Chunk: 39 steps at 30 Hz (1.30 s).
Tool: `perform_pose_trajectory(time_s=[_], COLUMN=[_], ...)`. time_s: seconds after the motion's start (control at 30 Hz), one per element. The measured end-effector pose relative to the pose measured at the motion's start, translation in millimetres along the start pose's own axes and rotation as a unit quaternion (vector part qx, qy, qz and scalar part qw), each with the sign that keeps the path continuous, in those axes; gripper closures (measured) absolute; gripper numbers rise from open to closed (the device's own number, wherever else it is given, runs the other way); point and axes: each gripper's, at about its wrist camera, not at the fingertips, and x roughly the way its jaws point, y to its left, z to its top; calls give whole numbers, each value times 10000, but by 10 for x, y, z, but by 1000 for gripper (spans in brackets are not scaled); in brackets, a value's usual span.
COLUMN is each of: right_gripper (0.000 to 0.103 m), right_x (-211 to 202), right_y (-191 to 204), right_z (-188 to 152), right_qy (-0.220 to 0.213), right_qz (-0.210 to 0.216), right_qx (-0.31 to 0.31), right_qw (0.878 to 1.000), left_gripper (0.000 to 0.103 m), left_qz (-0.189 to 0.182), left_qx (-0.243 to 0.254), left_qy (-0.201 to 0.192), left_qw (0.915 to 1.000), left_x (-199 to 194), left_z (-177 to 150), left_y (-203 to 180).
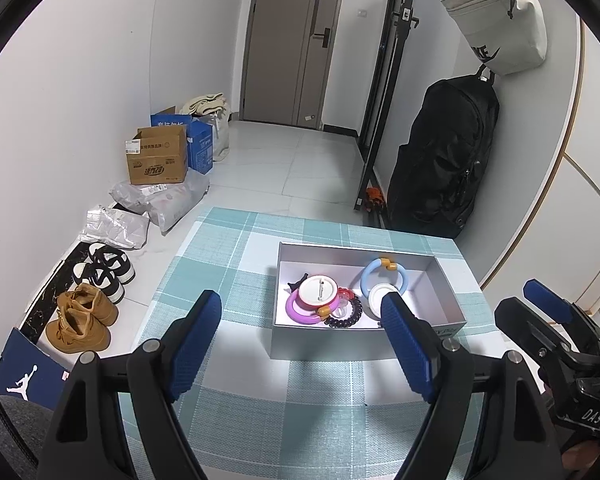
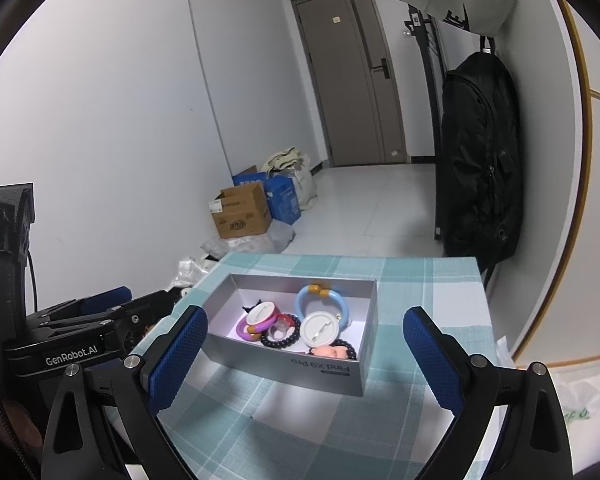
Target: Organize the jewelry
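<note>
An open grey box (image 1: 332,342) (image 2: 292,366) stands on the teal checked tablecloth (image 1: 228,276). It holds a light blue ring (image 1: 366,276) (image 2: 320,300), a purple ring (image 1: 300,312) (image 2: 246,330), a red-rimmed white badge (image 1: 320,290), a second white badge (image 2: 320,326), a dark bead bracelet (image 1: 346,314) (image 2: 280,340) and a pink piece (image 2: 330,351). My left gripper (image 1: 300,298) hangs open in front of the box, nothing between its fingers. My right gripper (image 2: 305,315) is open and empty too, facing the box. The left gripper (image 2: 100,300) and the right gripper (image 1: 528,304) each show at the edge of the other's view.
The table ends just beyond the box. On the floor to the left lie shoes (image 1: 84,316), plastic bags and cardboard boxes (image 1: 158,158). A black backpack (image 1: 444,152) hangs on the right wall under a white bag (image 1: 500,20). A door (image 1: 292,40) stands at the back.
</note>
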Motion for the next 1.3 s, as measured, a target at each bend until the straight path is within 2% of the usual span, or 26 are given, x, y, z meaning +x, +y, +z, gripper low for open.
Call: perform_pose_trajectory(time_s=[1.3], right_gripper=[4], right_x=[24], right_y=[22], right_z=[-25], right_qy=[71], right_qz=[-23], right_qx=[-5], right_qw=[10000], left_gripper=[25], left_qz=[-98], left_qx=[50], left_qy=[-30], left_qw=[9999], left_x=[-12], left_z=[-7], left_y=[-39])
